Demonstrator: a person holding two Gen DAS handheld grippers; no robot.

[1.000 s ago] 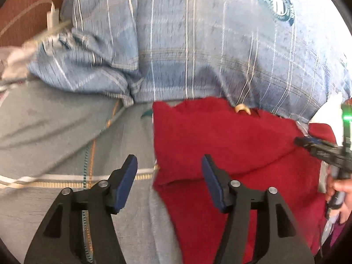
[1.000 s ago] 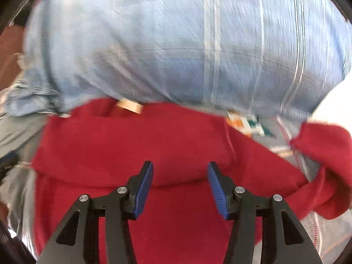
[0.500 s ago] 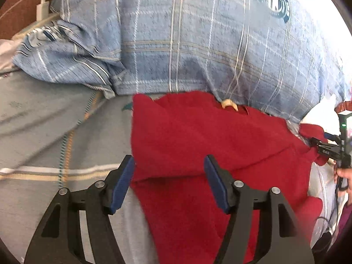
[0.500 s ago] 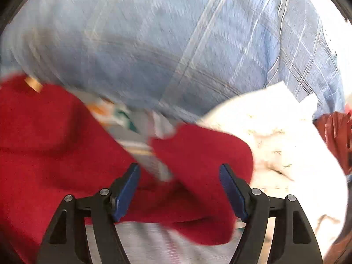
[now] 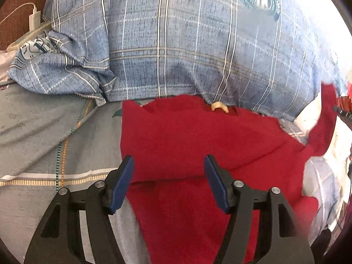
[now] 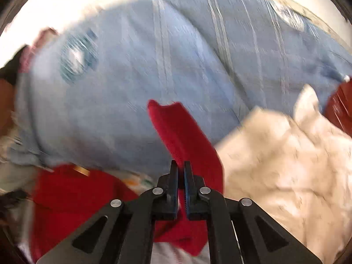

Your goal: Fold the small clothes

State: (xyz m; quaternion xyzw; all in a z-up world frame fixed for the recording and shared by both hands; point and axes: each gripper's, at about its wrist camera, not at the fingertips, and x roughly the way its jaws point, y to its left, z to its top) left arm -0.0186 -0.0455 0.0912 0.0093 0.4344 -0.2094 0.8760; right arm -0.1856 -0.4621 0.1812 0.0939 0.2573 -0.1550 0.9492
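Red garment [image 5: 198,145] lies on the grey striped bedsheet [image 5: 44,132], its upper edge just against the blue plaid pillow [image 5: 176,44]; a small tan loop [image 5: 219,106] shows at the neckline. The upper part of the body is folded down over the lower part, with a fold edge running across just beyond the left fingertips. Left gripper [image 5: 168,177]: jaws wide apart, nothing between the blue pads, hovering over the left half of the garment; the left pad sits over the garment's left edge where it meets the sheet. Right gripper [image 6: 180,171]: jaws pressed nearly together, pinching a sleeve [image 6: 184,136] of the red garment, which rises up out of the fingertips against the pillow [image 6: 154,66]. In the left wrist view the same sleeve [image 5: 325,118] stands lifted at the far right. Right wrist view is motion-blurred. A crumpled white cloth [image 6: 286,165] lies just right of the held sleeve. A white charger with cable [image 5: 35,21] rests at the far left, beside the pillow.
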